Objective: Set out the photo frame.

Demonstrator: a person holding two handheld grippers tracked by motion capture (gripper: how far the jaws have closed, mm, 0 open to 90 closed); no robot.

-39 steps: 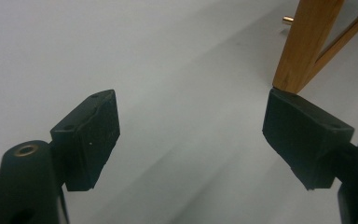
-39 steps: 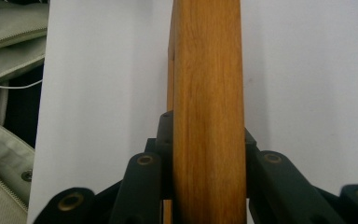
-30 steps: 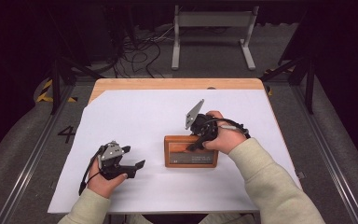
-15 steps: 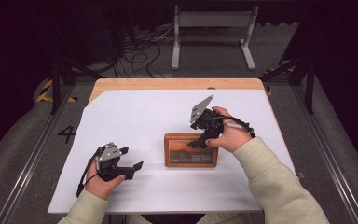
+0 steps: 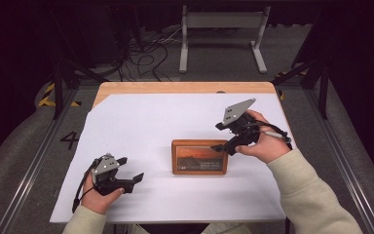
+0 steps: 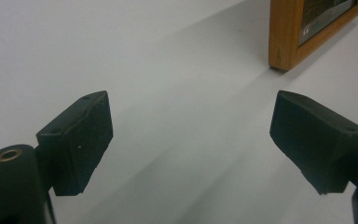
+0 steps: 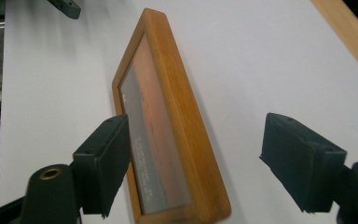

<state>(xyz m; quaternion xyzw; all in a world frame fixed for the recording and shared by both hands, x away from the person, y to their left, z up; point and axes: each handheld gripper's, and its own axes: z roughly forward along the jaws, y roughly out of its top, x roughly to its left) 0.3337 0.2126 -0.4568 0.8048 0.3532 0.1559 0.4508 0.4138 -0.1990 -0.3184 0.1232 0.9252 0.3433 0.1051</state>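
Note:
A wooden picture frame (image 5: 199, 157) holding a sunset picture lies flat on the white sheet, right of the middle. My right gripper (image 5: 220, 136) is open just above the frame's right end. In the right gripper view the frame (image 7: 177, 116) runs between the open jaws, touching neither, and the right gripper (image 7: 193, 154) holds nothing. My left gripper (image 5: 130, 168) rests open at the front left, apart from the frame and empty. The left gripper (image 6: 191, 126) faces bare sheet, with a corner of the frame (image 6: 284, 37) at the upper right.
The white sheet (image 5: 151, 122) covers most of the wooden table (image 5: 175, 87), whose bare strip shows at the far edge. Beyond it are floor cables (image 5: 141, 53) and a metal stand (image 5: 221, 29). Dark rails run down both sides.
My right gripper has drawn back to the right, off the frame's top towards its right end. The left hand has slid slightly towards the front edge. The frame has not moved.

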